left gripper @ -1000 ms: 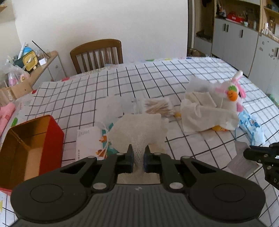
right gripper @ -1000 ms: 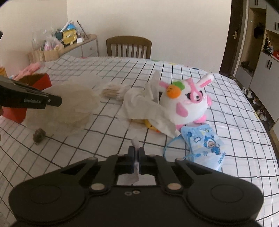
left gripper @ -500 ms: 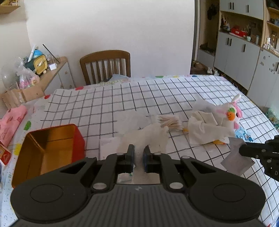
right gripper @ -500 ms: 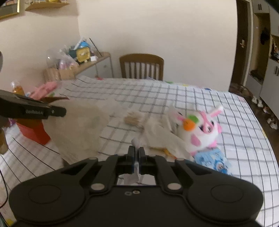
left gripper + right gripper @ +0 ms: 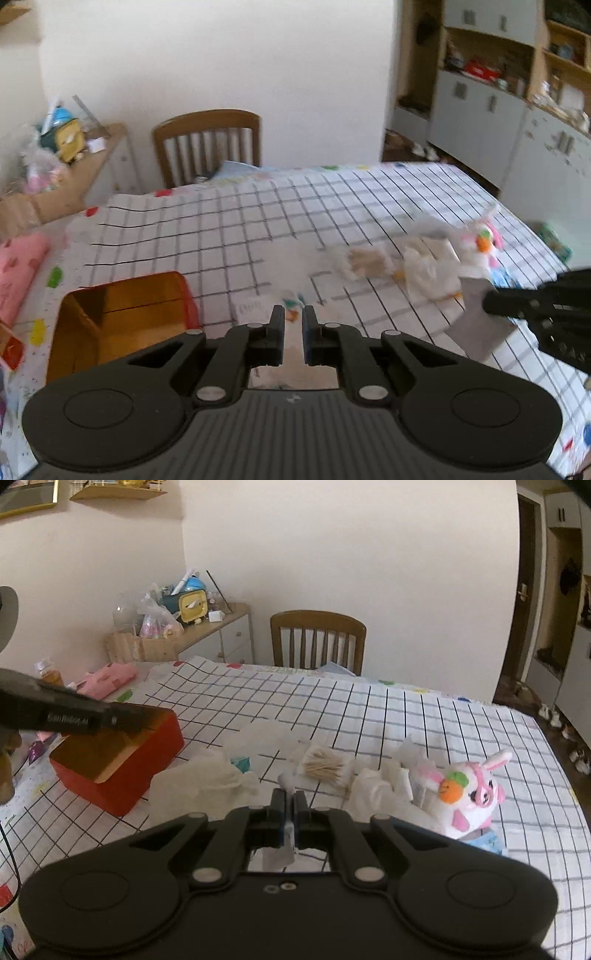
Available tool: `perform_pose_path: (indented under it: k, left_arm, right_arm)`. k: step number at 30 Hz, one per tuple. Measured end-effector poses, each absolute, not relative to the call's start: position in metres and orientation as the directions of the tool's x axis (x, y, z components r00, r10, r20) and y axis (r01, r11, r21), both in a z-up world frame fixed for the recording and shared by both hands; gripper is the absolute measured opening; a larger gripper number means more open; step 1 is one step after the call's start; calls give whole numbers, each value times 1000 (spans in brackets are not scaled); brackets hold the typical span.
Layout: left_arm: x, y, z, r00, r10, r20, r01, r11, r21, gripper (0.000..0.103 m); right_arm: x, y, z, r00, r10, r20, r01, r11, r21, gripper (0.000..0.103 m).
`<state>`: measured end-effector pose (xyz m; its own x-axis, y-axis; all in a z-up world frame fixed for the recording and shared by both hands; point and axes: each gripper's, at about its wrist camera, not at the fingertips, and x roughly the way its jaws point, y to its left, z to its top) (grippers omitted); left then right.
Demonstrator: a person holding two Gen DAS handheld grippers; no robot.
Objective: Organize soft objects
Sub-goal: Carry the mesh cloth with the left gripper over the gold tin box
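Your right hand-held gripper point(image 5: 289, 805) is pinched tight on a thin white sheet point(image 5: 277, 856), held above the tabletop point(image 5: 369, 716). Your left hand-held gripper point(image 5: 293, 322) pinches a gauze cloth point(image 5: 207, 779) that hangs down past its fingers, beside the red tin point(image 5: 122, 317); the left view is blurred. Further out on the checked cloth lie a bag of cotton swabs point(image 5: 325, 764), then crumpled tissues point(image 5: 384, 794) leaning against the plush bunny point(image 5: 469, 794), with a blue mask point(image 5: 487, 840) just beneath it. A pink pouch point(image 5: 107, 679) sits at the far left edge, a chair point(image 5: 317, 642) beyond.
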<state>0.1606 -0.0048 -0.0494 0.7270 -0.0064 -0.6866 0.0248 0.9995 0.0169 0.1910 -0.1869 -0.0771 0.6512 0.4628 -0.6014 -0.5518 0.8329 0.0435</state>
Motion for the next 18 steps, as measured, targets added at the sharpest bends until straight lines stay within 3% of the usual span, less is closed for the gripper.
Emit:
perform_pose_path:
  k: [14,18]
  left_arm:
    - [162,-32,-67,699,-75,-711,91,996,-16,11]
    - [165,-36,-68,701,-74,-709,73,997,-32,20]
  right_arm:
    - [179,-206,-86,661,414,-626,-491,870,57,3]
    - [181,-213,-84,663,415,-624,-492,869,55,3]
